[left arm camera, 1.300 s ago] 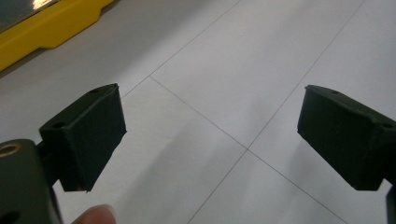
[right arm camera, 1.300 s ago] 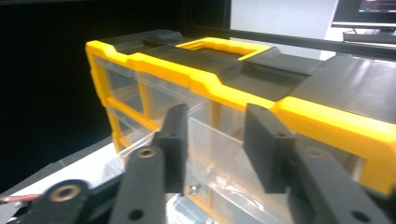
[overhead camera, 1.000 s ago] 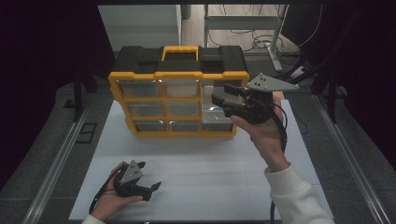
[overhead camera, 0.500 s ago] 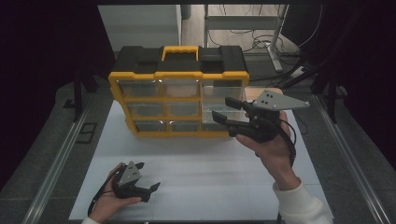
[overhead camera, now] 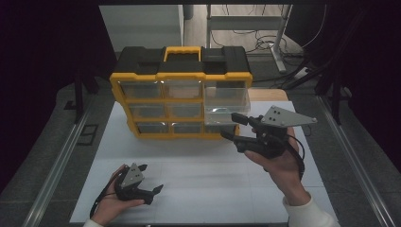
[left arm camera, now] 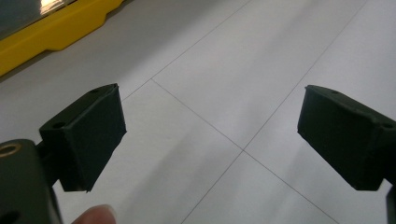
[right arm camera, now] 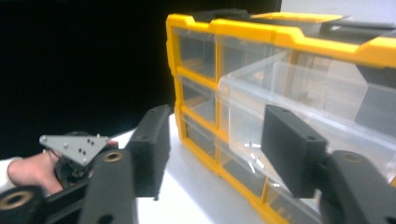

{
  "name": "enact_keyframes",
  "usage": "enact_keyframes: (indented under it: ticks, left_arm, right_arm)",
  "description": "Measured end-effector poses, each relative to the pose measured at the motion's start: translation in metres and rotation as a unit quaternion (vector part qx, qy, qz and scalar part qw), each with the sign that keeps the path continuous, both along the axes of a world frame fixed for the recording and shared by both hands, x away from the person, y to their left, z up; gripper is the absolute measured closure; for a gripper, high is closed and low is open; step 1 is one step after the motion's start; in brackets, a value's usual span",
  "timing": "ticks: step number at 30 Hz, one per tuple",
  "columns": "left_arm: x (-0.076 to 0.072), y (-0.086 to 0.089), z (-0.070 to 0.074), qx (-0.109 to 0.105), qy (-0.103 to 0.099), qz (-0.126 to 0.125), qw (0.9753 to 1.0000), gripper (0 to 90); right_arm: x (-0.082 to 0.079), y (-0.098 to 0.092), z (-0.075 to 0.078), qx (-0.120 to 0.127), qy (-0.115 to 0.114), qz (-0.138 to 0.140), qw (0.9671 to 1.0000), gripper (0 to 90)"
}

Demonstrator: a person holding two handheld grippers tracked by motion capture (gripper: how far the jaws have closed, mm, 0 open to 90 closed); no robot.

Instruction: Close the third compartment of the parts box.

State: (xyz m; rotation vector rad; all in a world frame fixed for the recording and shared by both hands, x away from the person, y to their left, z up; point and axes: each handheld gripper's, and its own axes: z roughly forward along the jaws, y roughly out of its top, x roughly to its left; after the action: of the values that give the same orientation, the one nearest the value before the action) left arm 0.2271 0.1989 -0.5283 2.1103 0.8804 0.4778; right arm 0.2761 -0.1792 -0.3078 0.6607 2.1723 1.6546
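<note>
1. Comparing the high view with the frames a moment earlier, the right claw (overhead camera: 230,126) has drawn back from the yellow-and-black plastic organiser cabinet (overhead camera: 182,97) and now sits lower, toward the centre right of the frame, just in front of the cabinet's right column.
2. The clear plastic drawer (overhead camera: 226,99) at the upper right of the cabinet stands pulled out toward the person, its front well proud of the yellow frame; the other drawers sit flush.
3. The right claw's jaws are spread wide and hold nothing. In the right gripper view the two black jaws rise apart with the drawer (right arm camera: 299,93) seen between and beyond them, not touching it as far as I can tell.
4. The left claw (overhead camera: 150,179) rests in the hand at the lower left of the high view, on the white table (overhead camera: 198,189), about where it was a second ago. Its jaws are wide apart and empty, with bare table (left arm camera: 224,93) between them in the left gripper view.
5. My reading: the drawer has just been opened and let go, so the pull looks finished.
6. The drawer appears empty, though glare on the clear walls makes that uncertain.
7. The next move likely concerns putting something in, or closing it.
</note>
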Motion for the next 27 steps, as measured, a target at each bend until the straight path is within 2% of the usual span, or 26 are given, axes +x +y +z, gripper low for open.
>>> enact_keyframes:
  ticks: [4, 8, 11, 17, 24, 27]
  left_arm:
    - [0.0, 0.0, 0.0, 0.001, 0.0, 0.0, 1.0, 8.2]
    - [0.0, 0.0, 0.0, 0.002, 0.0, 0.0, 1.0, 8.2]
    - [0.0, 0.0, 0.001, 0.003, -0.002, 0.001, 1.0, 8.3]
    - [-0.001, 0.001, 0.0, 0.001, -0.001, 0.004, 1.0, 8.3]
    - [0.001, 0.002, 0.001, 0.0, 0.001, 0.007, 1.0, 8.2]
    - [0.001, 0.003, 0.001, -0.005, 0.0, 0.01, 0.9999, 8.3]
  right_arm:
    - [-0.001, -0.002, -0.007, -0.023, 0.004, 0.008, 0.9997, 74.9]
    - [0.007, -0.001, -0.016, -0.045, 0.021, 0.003, 0.9988, 89.2]
    - [0.019, 0.0, -0.023, -0.049, 0.029, -0.013, 0.9983, 90.0]
    - [0.04, 0.005, -0.032, -0.039, 0.038, -0.03, 0.9981, 90.0]
    - [0.051, 0.013, -0.031, -0.036, 0.024, -0.044, 0.9981, 90.0]
    - [0.061, 0.012, -0.031, -0.03, 0.025, -0.053, 0.9978, 90.0]
